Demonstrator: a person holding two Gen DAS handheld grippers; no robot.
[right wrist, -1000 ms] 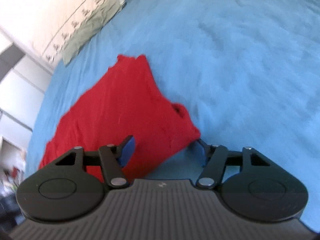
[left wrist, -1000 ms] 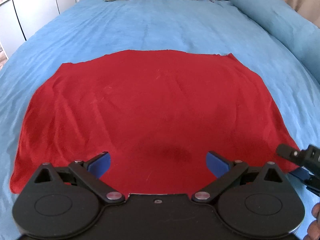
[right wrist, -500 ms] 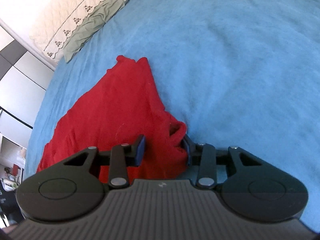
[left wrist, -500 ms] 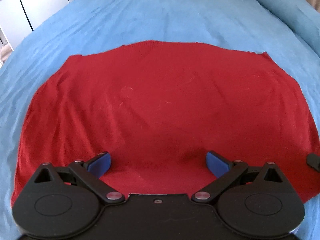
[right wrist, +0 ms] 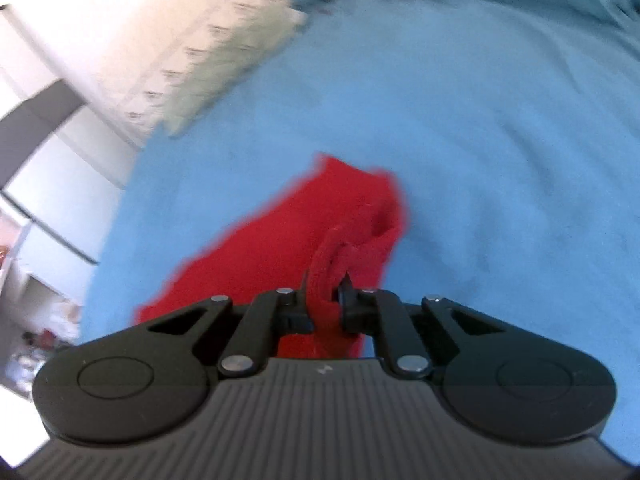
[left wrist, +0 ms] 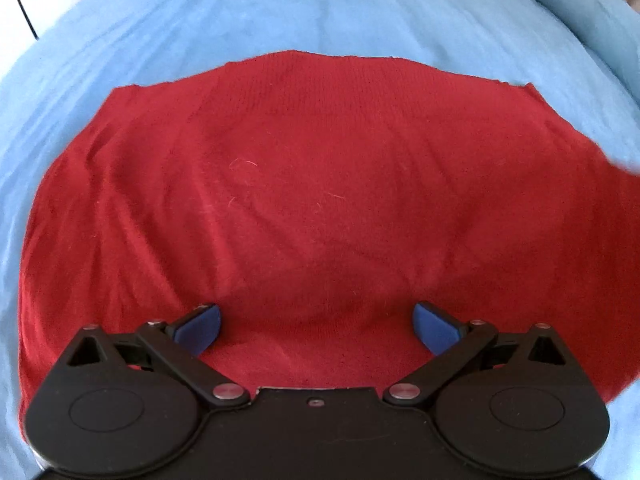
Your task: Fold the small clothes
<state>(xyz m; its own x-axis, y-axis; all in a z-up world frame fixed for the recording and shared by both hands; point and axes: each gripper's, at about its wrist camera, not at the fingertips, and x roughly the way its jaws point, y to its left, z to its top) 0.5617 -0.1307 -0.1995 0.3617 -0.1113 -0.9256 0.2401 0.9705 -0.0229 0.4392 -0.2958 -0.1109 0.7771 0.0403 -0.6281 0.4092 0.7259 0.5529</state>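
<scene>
A red knit cloth [left wrist: 320, 200] lies spread flat on the blue bedsheet [left wrist: 280, 12]. My left gripper [left wrist: 316, 326] is open, its blue pads wide apart low over the cloth's near edge. In the right wrist view, my right gripper [right wrist: 326, 296] is shut on a bunched corner of the red cloth [right wrist: 320, 240] and holds it lifted above the bedsheet [right wrist: 480, 140]. That view is blurred by motion.
A pale patterned pillow [right wrist: 208, 52] lies at the head of the bed. White cupboard doors [right wrist: 48, 152] stand to the left of the bed. A blue bolster [left wrist: 580, 4] runs along the bed's right side.
My right gripper closed on the cloth's near right corner and lifted it. My left gripper moved forward and lower over the cloth, still open.
</scene>
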